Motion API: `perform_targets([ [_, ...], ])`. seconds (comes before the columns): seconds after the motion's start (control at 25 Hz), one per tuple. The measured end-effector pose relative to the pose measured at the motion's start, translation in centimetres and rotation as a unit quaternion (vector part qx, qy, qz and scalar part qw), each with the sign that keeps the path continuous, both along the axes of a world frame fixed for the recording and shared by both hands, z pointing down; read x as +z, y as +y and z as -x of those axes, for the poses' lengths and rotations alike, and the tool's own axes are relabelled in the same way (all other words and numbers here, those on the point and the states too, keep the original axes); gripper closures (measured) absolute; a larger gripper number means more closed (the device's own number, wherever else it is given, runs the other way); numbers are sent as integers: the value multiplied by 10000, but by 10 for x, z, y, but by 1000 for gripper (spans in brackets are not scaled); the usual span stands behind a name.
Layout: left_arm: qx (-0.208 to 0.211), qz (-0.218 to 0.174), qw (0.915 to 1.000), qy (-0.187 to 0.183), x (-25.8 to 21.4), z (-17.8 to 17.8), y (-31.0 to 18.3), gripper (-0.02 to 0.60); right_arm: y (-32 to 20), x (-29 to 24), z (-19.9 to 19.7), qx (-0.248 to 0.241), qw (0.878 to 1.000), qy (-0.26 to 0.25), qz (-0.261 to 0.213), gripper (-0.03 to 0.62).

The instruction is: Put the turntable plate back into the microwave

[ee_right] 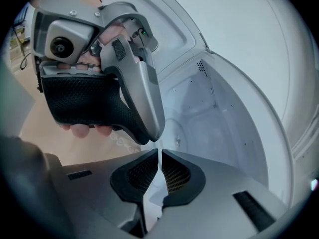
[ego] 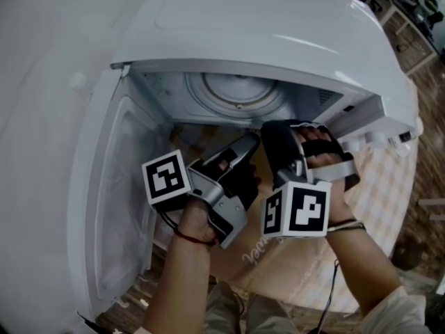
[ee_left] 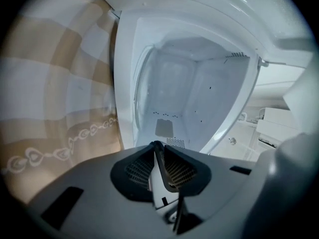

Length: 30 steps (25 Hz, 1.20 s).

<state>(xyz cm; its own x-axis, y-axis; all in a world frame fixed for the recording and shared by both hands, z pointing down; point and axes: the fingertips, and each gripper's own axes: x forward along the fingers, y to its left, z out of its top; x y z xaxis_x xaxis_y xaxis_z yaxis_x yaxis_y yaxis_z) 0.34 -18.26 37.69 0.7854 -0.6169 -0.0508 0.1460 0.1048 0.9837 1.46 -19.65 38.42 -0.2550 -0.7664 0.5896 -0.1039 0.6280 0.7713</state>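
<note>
The white microwave (ego: 278, 40) stands open, its door (ego: 118, 186) swung out to the left. Inside, on the cavity floor, the round glass turntable plate (ego: 236, 92) lies flat. Both grippers hover just in front of the opening, clear of the plate. My left gripper (ego: 252, 141) points level at the cavity, and its jaws (ee_left: 157, 146) meet at the tips with nothing between them. My right gripper (ego: 271, 127) tilts downward beside it, its jaws (ee_right: 159, 151) closed to a thin slit and empty. In the right gripper view the left gripper (ee_right: 99, 83) fills the upper left.
The microwave sits on a beige checked tablecloth (ego: 375, 186), which also shows in the left gripper view (ee_left: 50, 108). The open door walls off the left side. The cavity walls (ee_left: 199, 93) are white and perforated. Wooden floor (ego: 424, 214) lies to the right.
</note>
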Motion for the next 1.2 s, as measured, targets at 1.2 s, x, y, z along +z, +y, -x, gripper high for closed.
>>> perform_targets([
  [1.2, -83, -3290, 9023, -2784, -91, 0, 85, 574, 83, -97, -18, 1217, 9160, -3796, 451, 550],
])
